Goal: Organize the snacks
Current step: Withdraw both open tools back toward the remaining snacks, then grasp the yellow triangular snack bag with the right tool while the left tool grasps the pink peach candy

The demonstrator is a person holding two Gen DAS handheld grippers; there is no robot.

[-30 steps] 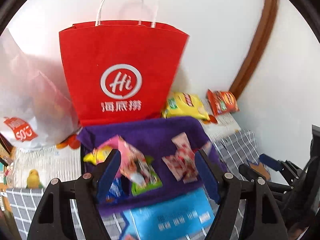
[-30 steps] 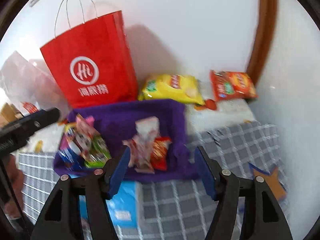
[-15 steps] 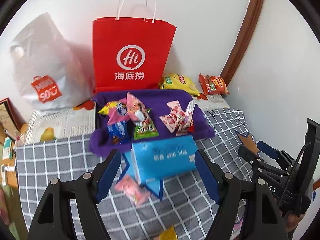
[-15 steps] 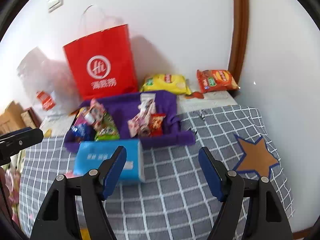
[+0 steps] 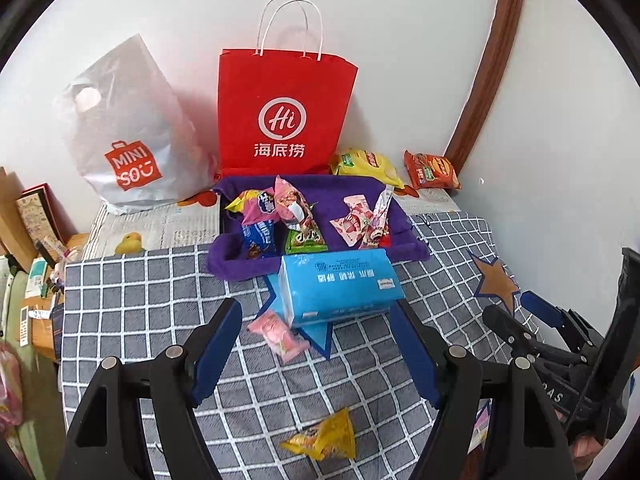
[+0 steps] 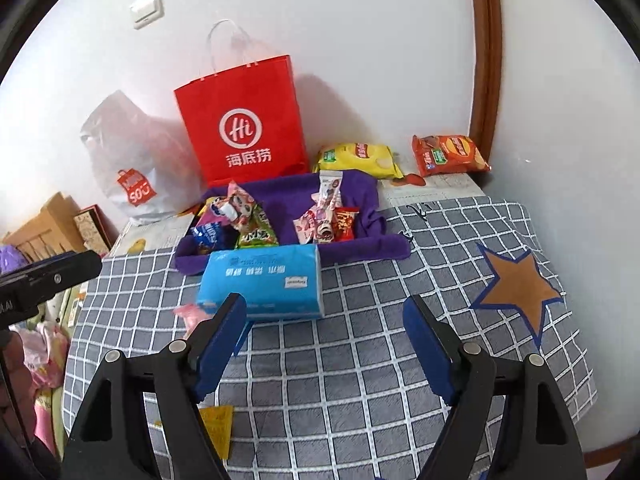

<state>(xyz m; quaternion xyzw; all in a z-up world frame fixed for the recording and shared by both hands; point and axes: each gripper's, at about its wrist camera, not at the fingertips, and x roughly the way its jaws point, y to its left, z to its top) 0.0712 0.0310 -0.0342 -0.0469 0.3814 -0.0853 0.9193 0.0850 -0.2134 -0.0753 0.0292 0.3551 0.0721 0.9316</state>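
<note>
A purple tray [image 5: 408, 254] [image 6: 360, 246] at the back of the checked cloth holds several small snack packets. In front of it lies a blue tissue pack [image 5: 340, 286] [image 6: 262, 280]. A pink snack packet [image 5: 278, 334] [image 6: 190, 314] lies loose beside the pack. Nearer me rests a yellow snack packet [image 5: 324, 438] [image 6: 218, 428]. My left gripper [image 5: 320, 354] hangs open over the cloth, nothing between its fingers. My right gripper [image 6: 326, 350] is open with its jaws opening wider, also empty. It appears at the right edge of the left wrist view [image 5: 532, 328].
A red paper bag [image 5: 280, 116] [image 6: 244, 124] and a white plastic bag [image 5: 128, 136] [image 6: 132, 160] stand against the wall. A yellow chip bag [image 5: 366, 164] [image 6: 356, 158] and an orange chip bag [image 5: 432, 170] [image 6: 450, 154] lie at the back right. Boxes and clutter sit off the table's left edge.
Both grippers have pulled back from the purple tray, so more of the checked cloth, the tissue pack and the loose packets show. The right jaws stand slightly wider.
</note>
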